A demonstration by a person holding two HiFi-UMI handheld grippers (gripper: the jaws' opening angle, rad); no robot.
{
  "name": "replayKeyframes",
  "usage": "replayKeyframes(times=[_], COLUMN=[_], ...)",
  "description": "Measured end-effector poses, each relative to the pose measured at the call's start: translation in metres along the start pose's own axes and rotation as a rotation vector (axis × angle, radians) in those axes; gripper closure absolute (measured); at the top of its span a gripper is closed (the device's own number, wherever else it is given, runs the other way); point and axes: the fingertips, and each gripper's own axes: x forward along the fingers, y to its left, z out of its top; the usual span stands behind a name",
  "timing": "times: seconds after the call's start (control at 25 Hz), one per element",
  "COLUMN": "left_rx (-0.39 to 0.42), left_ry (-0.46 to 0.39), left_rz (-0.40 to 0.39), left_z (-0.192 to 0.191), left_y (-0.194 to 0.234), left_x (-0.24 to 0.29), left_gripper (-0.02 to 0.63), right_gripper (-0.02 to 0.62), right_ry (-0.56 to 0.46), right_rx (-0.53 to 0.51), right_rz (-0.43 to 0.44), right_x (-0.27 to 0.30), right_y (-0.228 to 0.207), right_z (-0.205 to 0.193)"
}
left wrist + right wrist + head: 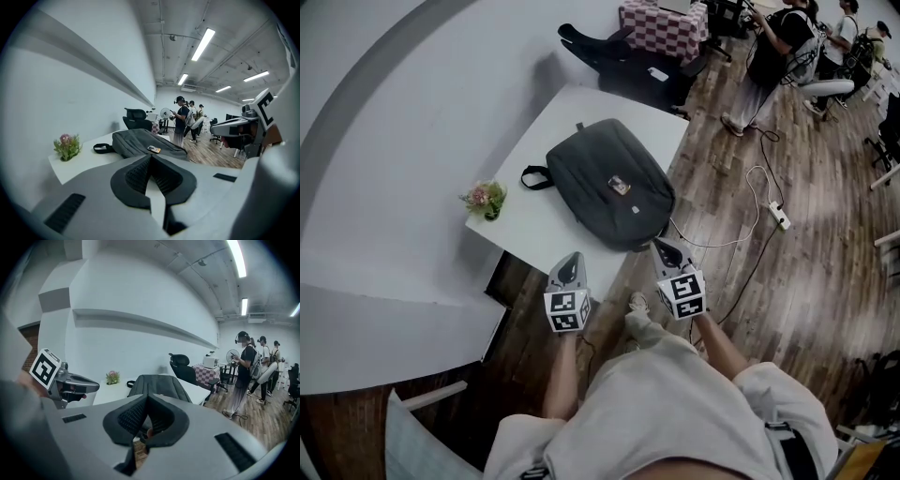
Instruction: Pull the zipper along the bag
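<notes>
Dark grey fabric marks the bag (pixel 609 183), lying flat on the white worktop (pixel 567 112) ahead of both tools; its long axis runs away from them, slanting slightly leftward; the left hand-held gripper (pixel 573 259) and the right hand-held gripper (pixel 663 245) each have their jaws pressed together with nothing between; the right one's tip hovers just short of the bag's near end, while the left is farther off, by the worktop's edge; the right looks better placed to reach first; the zipper itself cannot be picked out from here.
</notes>
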Motion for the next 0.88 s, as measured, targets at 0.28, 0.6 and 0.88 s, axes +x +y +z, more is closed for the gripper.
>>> replayKeyframes(times=[0.28,0.6,0.88], left_rx=[-0.006,-0.016,-0.016], left_ry=[0.046,0.110,0.158], left_rz=[0.053,0.121,0.157], left_z=[0.007,-0.001,-0.012], left_y=[0.020,0.043,0.051], left_x=[0.041,0.080,0.092], left_gripper=[0.580,0.580,0.580], right_gripper=[0.581,0.581,0.581], right_ry=[0.031,0.082,0.133], right_rx=[0.029,0.053,0.042], right_rz=[0.074,0.168,0.272], right_x=[0.050,0.097,0.116], right_y=[-0.017,-0.025,-0.010], right_z=[-0.001,-0.019,-0.042])
